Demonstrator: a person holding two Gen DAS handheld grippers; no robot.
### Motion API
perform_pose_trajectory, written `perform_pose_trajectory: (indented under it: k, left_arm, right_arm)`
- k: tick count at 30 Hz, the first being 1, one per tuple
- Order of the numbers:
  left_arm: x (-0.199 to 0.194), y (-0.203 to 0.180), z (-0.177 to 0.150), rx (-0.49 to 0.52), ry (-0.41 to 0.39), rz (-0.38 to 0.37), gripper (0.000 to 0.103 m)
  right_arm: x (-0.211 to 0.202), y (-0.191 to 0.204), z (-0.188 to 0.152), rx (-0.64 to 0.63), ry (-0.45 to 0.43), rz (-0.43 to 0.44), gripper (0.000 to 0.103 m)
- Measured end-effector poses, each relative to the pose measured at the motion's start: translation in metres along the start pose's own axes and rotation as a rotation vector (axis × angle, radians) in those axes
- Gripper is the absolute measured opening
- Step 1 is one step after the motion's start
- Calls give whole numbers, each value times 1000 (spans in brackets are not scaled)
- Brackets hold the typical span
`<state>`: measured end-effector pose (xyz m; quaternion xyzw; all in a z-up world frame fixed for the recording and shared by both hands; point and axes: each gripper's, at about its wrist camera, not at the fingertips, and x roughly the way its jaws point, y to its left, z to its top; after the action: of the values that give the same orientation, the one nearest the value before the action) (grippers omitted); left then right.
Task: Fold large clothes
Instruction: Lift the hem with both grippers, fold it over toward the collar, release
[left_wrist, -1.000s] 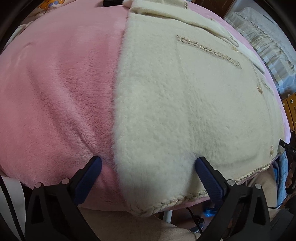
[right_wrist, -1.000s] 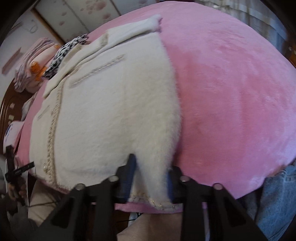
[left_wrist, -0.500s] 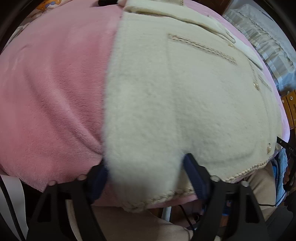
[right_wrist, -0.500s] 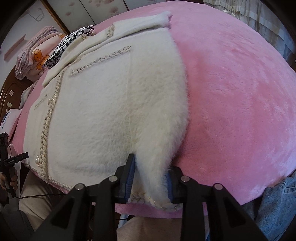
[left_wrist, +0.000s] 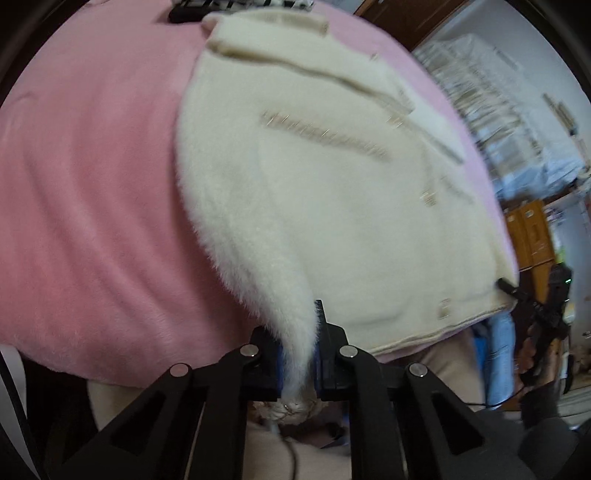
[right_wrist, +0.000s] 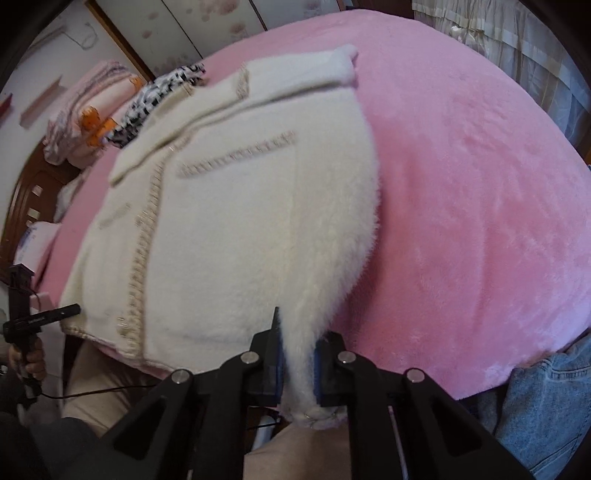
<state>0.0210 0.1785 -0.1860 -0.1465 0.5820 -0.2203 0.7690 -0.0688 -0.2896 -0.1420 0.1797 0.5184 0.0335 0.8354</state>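
Note:
A cream fluffy jacket (left_wrist: 332, 206) with braided trim lies spread on a pink plush blanket (left_wrist: 92, 206); it also shows in the right wrist view (right_wrist: 240, 236) on the blanket (right_wrist: 461, 184). My left gripper (left_wrist: 298, 363) is shut on the jacket's near left hem corner, pulled up off the blanket. My right gripper (right_wrist: 298, 363) is shut on the near right hem corner, also lifted. The right gripper shows at the right edge of the left wrist view (left_wrist: 532, 310). The left gripper shows at the left edge of the right wrist view (right_wrist: 40, 317).
A black-and-white patterned cloth (right_wrist: 159, 99) and folded pink bedding (right_wrist: 88, 99) lie at the bed's far end. A dark wooden headboard (right_wrist: 22, 192) stands beyond. Blue denim (right_wrist: 546, 398) hangs at the bed's near right edge. Shelving (left_wrist: 517, 129) stands to the right.
My left gripper has closed from wide open onto the jacket's left hem corner. Both grippers have lifted their corners and more of the jacket has come into view.

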Motion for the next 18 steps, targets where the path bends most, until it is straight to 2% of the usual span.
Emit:
perform_pose_trajectory:
  k: [5,10,12,15,18]
  left_arm:
    - [-38,-23,28,-105,-162,-204,9]
    - [-66,-25,80,-219,-320,-307,9]
    - [-73,-21,107,-248,-363,-310,9]
    - [-76,-18,155,-272,-418,-271,9]
    - [-69,-6,209,-306,-446,-228,10]
  right_arm:
    - [-37,16,26,23,-82,138,10]
    - [-60,32,74,70,-182,280,10]
    - [-64,33,104,107,-220,325,10]
    - [-64,25,150,171,-256,354,10]
    - [-50,12,206,244,-278,336,10]
